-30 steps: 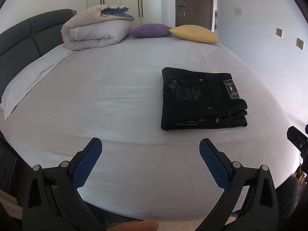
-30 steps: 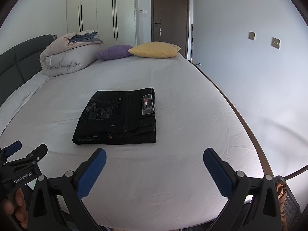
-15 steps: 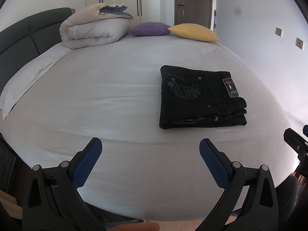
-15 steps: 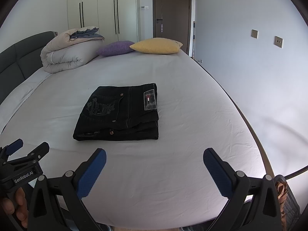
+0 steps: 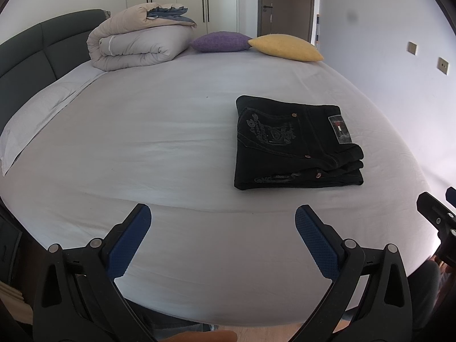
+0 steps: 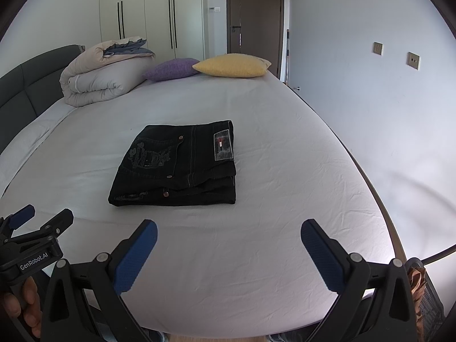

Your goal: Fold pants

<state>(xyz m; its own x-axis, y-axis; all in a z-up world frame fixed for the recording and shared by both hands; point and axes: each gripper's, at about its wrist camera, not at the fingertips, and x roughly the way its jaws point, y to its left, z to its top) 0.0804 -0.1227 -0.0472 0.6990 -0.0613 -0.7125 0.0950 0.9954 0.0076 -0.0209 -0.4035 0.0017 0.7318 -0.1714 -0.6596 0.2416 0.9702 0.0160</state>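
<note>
Black jeans (image 5: 293, 142) lie folded in a neat flat stack on the white bed sheet (image 5: 159, 131), right of centre in the left wrist view and left of centre in the right wrist view (image 6: 179, 165). My left gripper (image 5: 222, 219) is open and empty, held near the bed's front edge, well short of the jeans. My right gripper (image 6: 228, 228) is open and empty, also near the front edge, just in front of the jeans. The left gripper also shows in the right wrist view (image 6: 40, 219) at the lower left.
A rolled beige duvet (image 5: 136, 45), a purple cushion (image 5: 219, 41) and a yellow cushion (image 5: 285, 47) lie at the far end. A dark headboard (image 5: 31, 45) and a pillow (image 5: 37, 116) are at the left. A wall (image 6: 384, 91) runs along the bed's right side.
Both grippers have drawn back and risen slightly from the bed; the jeans look a little farther away. The jeans have not moved. Both grippers stay open.
</note>
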